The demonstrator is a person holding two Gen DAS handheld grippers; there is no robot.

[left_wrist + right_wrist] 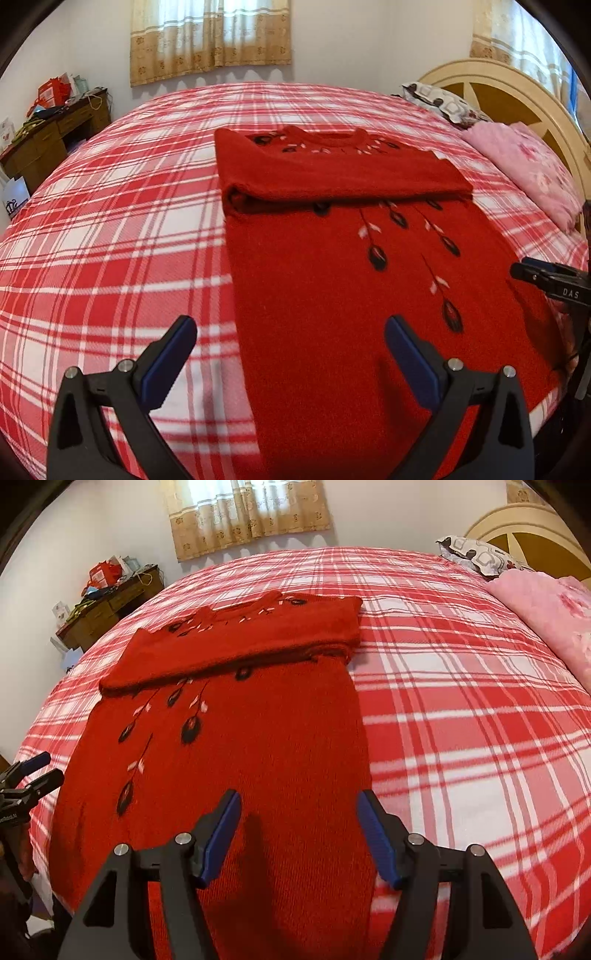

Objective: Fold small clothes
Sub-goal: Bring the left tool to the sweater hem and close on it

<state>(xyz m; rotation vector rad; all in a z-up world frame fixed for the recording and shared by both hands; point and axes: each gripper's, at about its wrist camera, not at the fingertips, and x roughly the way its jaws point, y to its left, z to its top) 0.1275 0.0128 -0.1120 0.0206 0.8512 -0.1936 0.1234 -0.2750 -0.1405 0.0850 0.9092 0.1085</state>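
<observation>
A red knitted sweater (314,288) with black and pink leaf embroidery lies flat on the red-and-white plaid bed (110,240). Its sleeves are folded across the chest in a thick band (332,173). My left gripper (291,325) hovers open over the sweater's left edge near the hem, one finger over the plaid, the other over the knit. In the right wrist view my right gripper (298,797) is open above the sweater (240,746) at its right edge, nothing between its pads. Each gripper shows at the other view's border: the right gripper (522,269), the left gripper (50,767).
A pink blanket (528,173) and a patterned pillow (439,98) lie by the cream headboard (517,96) on the right. A cluttered wooden desk (48,140) stands by the far left wall. Plaid bedcover (461,720) spreads wide to the sweater's right.
</observation>
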